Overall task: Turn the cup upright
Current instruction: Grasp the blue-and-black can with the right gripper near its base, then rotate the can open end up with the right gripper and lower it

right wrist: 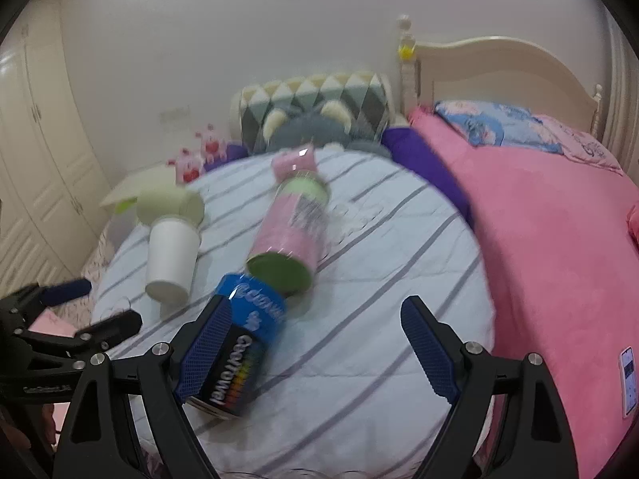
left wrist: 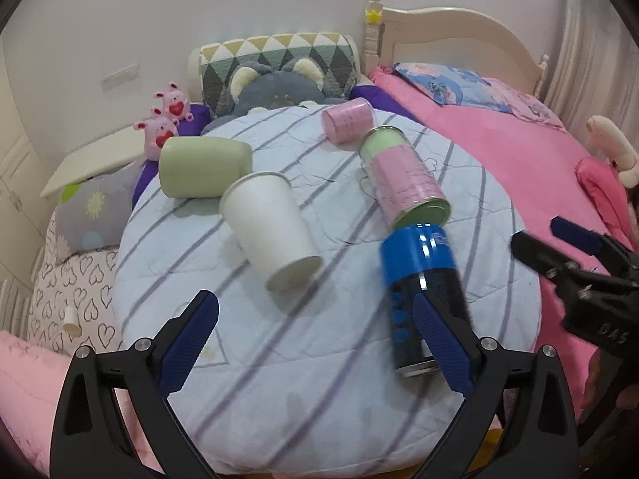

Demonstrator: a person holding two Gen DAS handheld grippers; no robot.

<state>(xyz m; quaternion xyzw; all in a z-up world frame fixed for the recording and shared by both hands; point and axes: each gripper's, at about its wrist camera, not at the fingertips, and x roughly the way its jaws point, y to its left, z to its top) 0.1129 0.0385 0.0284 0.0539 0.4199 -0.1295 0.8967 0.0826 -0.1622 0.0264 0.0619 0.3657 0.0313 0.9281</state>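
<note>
Several cups lie on their sides on a round striped cushion (left wrist: 319, 379). A white paper cup (left wrist: 269, 227) lies in the middle, also in the right wrist view (right wrist: 171, 255). A green cup (left wrist: 203, 167) lies behind it. A pink and green clear cup (left wrist: 403, 177) and a small pink cup (left wrist: 347, 119) lie further back. A blue and black can (left wrist: 423, 295) lies nearest, blurred, also in the right wrist view (right wrist: 239, 351). My left gripper (left wrist: 315, 343) is open and empty, its right finger beside the can. My right gripper (right wrist: 315, 351) is open and empty, its left finger against the can.
The cushion (right wrist: 359, 379) rests on a bed with a pink blanket (left wrist: 499, 151) to the right. Plush toys (left wrist: 163, 123), a grey bear pillow (left wrist: 275, 92) and a headboard (left wrist: 451, 36) stand at the back. A phone (right wrist: 628, 379) lies on the blanket.
</note>
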